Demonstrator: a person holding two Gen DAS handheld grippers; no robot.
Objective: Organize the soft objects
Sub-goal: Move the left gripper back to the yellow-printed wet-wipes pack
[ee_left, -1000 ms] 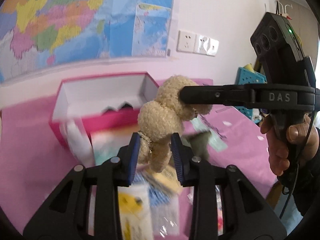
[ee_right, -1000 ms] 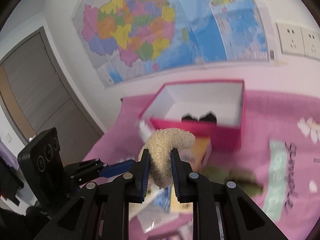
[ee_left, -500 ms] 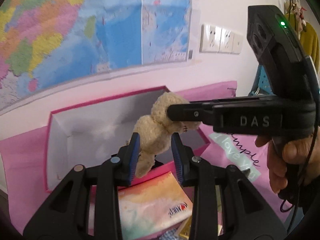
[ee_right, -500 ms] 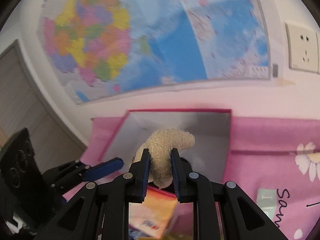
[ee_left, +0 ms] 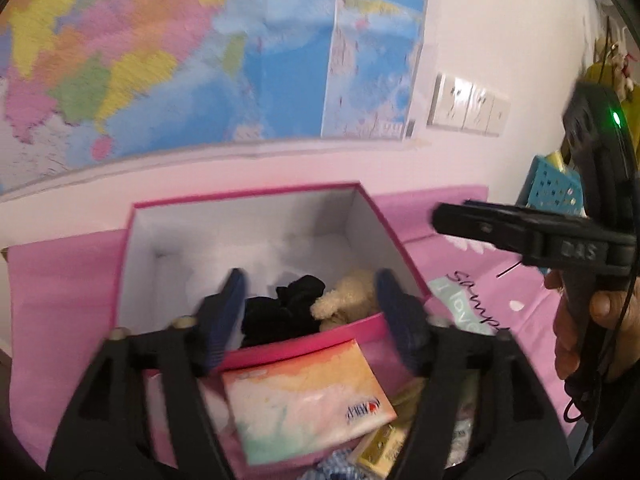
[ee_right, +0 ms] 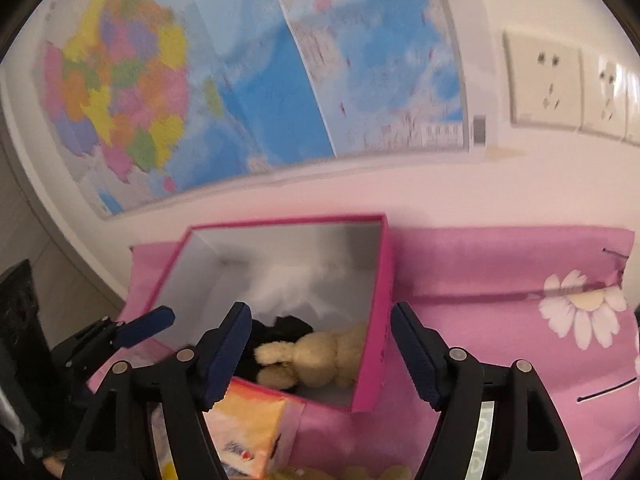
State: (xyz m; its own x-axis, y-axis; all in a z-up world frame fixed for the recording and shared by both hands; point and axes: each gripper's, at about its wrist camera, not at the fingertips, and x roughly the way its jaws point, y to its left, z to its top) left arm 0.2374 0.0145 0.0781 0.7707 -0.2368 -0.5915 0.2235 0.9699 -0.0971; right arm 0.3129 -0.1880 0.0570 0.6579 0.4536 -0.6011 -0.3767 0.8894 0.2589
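Left gripper: jaws wide apart, holding nothing.
Right gripper: also wide, holding nothing.
Teddy bear: lies on its side in the pink box, near the front right corner, touching the black cloth.
Key relation: the bear is below and ahead of both grippers; its long axis runs left to right across the right gripper's view.
Nearer hand: the right one, I think.
Next soft things: tissue pack in front of the box, closer to the left gripper.
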